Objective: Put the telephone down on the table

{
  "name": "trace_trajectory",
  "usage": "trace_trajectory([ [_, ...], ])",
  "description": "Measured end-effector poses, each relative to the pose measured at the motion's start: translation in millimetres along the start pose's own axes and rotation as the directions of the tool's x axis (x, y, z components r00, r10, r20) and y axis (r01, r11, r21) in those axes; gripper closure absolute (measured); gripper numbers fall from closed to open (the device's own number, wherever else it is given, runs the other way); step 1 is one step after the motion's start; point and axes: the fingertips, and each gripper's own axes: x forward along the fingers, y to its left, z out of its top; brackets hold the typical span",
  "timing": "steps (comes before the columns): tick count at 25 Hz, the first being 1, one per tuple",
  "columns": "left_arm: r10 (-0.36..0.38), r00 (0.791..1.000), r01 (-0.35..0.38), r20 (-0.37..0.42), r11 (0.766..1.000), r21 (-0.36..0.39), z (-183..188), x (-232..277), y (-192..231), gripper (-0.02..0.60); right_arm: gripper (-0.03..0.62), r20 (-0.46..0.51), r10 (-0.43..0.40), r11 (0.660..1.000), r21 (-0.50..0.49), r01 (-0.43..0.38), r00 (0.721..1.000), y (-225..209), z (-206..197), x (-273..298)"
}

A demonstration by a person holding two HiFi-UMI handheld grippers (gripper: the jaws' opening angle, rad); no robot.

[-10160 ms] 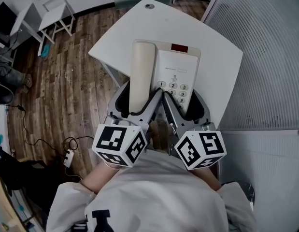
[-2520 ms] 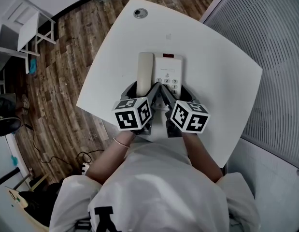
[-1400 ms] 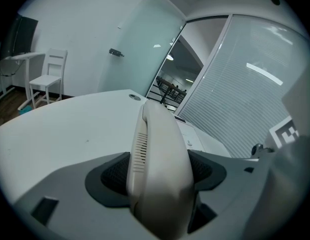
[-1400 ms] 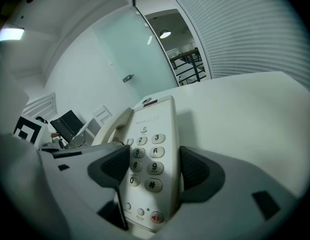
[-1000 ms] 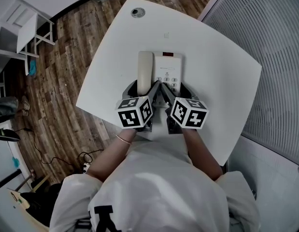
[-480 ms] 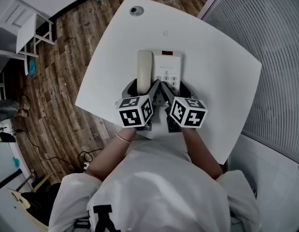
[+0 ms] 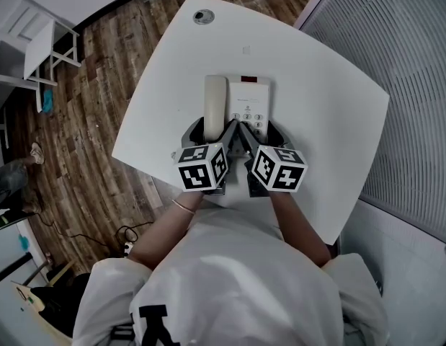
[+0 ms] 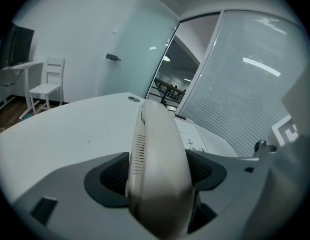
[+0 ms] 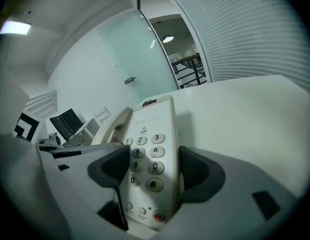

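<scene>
White telephone (image 7: 248, 103) looks set down on the bench (image 7: 323, 85) already, I judge; my left claw (image 8: 157, 171) clamps its handset (image 8: 155, 134), right claw (image 9: 155, 166) grips the keypad body (image 9: 149, 134). Only letting go and backing off remains.

A white chair (image 7: 46, 45) stands on wood-plank floor (image 7: 93, 128); slatted blinds (image 7: 403, 63) right.

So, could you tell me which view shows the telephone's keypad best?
The right gripper view: the keypad lies close, its digits readable. The head view shows it small; the left gripper view mostly shows the handset.
</scene>
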Motion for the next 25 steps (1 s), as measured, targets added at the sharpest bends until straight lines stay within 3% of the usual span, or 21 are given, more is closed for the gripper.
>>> trace_trajectory([
  [8,-0.005,1.0,0.004,0.02,1.0,0.023,0.5,-2.7,-0.2,0.238,0.267,0.016,-0.031,0.999,-0.022,0.032,0.999,0.0,0.0,-2.3],
  [12,0.006,0.998,-0.008,0.056,0.999,0.037,3.3,-7.1,0.4,0.242,0.267,0.085,-0.052,0.997,-0.057,0.057,0.995,1.9,10.8,-11.0],
  [16,0.014,0.996,-0.021,0.088,0.996,0.082,5.9,-11.0,-0.7,0.245,0.267,0.118,-0.051,0.995,-0.075,0.06,0.992,5.8,20.6,-15.6],
  [25,-0.011,0.984,-0.005,0.18,0.996,0.089,22.3,-36.8,1.4,0.245,0.267,0.223,-0.001,0.994,-0.106,0.025,0.975,17.1,38.6,-30.8],
])
